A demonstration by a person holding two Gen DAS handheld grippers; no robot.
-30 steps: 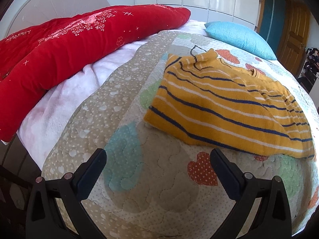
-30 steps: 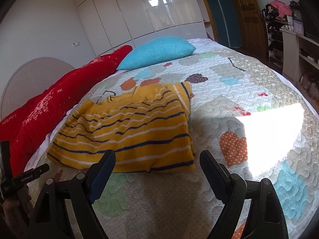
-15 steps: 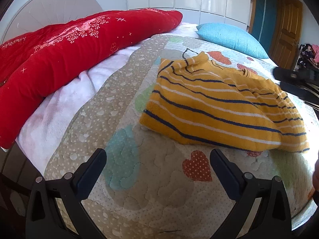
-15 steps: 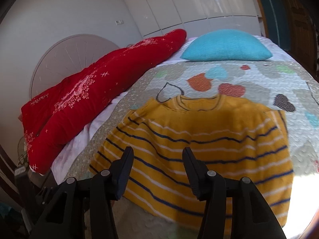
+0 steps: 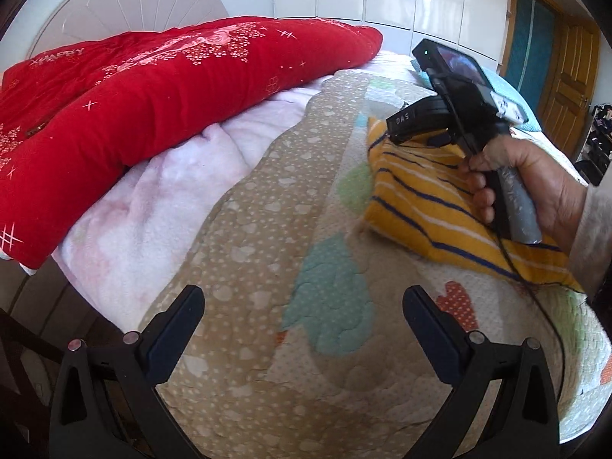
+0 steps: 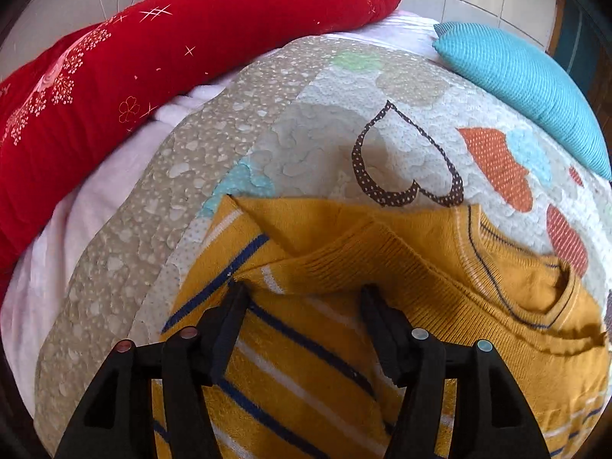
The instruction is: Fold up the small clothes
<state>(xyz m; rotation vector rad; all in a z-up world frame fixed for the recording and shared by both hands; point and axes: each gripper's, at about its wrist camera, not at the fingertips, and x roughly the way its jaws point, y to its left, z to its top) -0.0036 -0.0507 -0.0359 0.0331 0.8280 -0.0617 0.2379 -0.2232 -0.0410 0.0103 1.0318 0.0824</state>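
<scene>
A yellow sweater with navy and white stripes (image 6: 344,306) lies flat on the quilted bedspread (image 6: 306,145), its collar to the right. My right gripper (image 6: 302,290) is open, its fingers low over the sweater's shoulder and the folded-in sleeve; contact cannot be told. In the left wrist view the sweater (image 5: 428,206) lies at the right, with the right gripper's body and the hand holding it over it. My left gripper (image 5: 302,306) is open and empty above the bedspread (image 5: 267,229), left of the sweater.
A long red pillow (image 5: 153,103) lies along the bed's left side on a white blanket (image 5: 164,199). A blue pillow (image 6: 528,88) sits at the head. A headboard, white wardrobes and a wooden door (image 5: 573,84) stand behind.
My right gripper has moved forward and down onto the sweater's shoulder area and narrowed. My left gripper has swung left, so the sweater shifted to the right edge of its view.
</scene>
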